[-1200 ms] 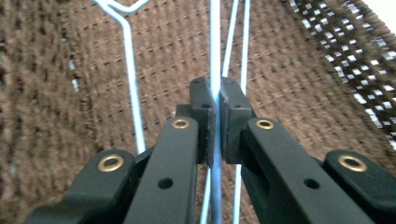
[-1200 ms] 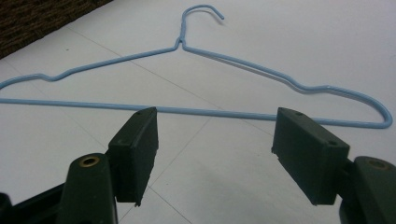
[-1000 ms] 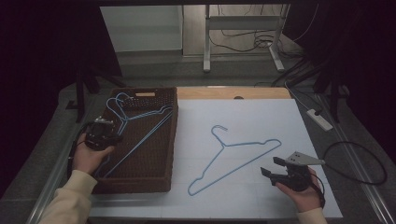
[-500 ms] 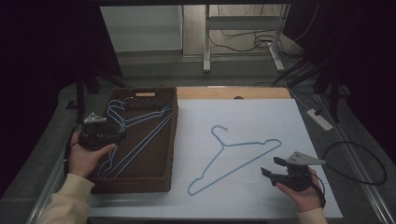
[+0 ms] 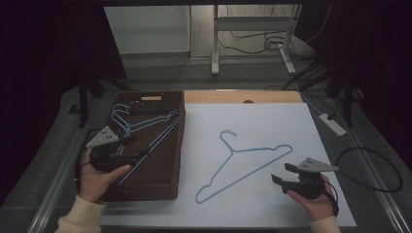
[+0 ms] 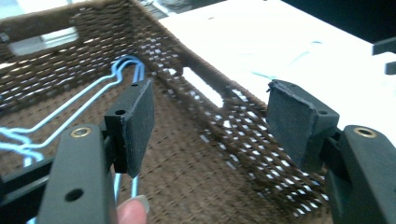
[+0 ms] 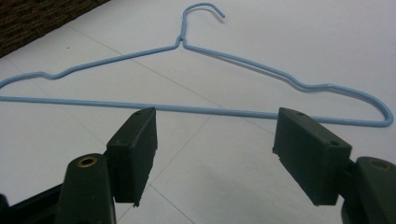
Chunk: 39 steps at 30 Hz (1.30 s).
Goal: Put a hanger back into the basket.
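A brown woven basket (image 5: 150, 97) on the table's left holds blue wire hangers (image 5: 141, 124). My left gripper (image 5: 137, 146) hovers over the basket's left side. Its jaws have just been opening and now stand wide with nothing between the pads. In the left gripper view the open left gripper (image 6: 212, 100) looks into the basket (image 6: 210, 88), and the hangers (image 6: 126, 65) lie below and beyond the left pad. Another blue hanger (image 5: 232, 152) lies flat on the white tabletop. My right gripper (image 5: 283, 173) rests just right of its lower bar. In the right gripper view the open right gripper (image 7: 215, 126) faces that hanger (image 7: 187, 109).
The white sheet (image 5: 272, 121) covers the table right of the basket. A power strip (image 5: 333, 124) and a looped cable (image 5: 374, 167) lie beyond its right edge. Desk legs and cords (image 5: 252, 43) stand on the floor behind. The basket's corner (image 7: 28, 18) shows in the right gripper view.
The left gripper has opened and let go of a blue hanger, which now lies in the basket. That hand has risen and drawn back toward the near side. The right gripper has kept still.
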Tool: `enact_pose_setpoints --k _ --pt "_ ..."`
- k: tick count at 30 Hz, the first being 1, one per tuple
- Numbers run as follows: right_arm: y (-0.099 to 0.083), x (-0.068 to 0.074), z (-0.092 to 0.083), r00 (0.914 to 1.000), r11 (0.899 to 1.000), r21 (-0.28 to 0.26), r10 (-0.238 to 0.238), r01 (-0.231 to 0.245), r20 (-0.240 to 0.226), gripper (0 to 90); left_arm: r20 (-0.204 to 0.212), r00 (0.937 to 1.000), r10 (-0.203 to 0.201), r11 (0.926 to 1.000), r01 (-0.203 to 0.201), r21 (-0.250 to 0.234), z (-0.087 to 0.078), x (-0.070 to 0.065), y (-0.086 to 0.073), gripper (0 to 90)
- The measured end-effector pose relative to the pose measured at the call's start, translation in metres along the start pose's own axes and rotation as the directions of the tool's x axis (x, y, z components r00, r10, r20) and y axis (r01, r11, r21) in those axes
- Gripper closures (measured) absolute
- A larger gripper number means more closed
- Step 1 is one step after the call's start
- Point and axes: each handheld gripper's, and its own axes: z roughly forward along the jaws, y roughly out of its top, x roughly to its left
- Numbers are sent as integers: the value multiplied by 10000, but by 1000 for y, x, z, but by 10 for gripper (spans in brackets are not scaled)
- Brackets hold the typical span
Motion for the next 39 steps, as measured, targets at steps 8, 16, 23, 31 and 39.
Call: enact_pose_setpoints --k 8,16,23,31,39 --pt "0 0 0 10000 10000 -19 -10 10 -41 310 461 9989 -59 9999 64 -99 9 -10 -8 328" --pt "0 -2 0 10000 10000 -35 51 -51 -49 310 706 9975 23 9998 -8 -202 15 -18 -15 328" --pt "1 -1 -1 9999 10000 -82 -29 28 -99 310 751 9971 76 9998 -63 -176 21 -26 -17 328" --pt "2 -1 -1 9999 9999 -145 -9 7 -120 310 870 9961 114 9998 -101 -155 21 -31 -18 325" --pt "4 3 5 9997 9999 3 -102 102 -210 311 1071 9942 141 9999 -134 -71 24 -34 -19 322"
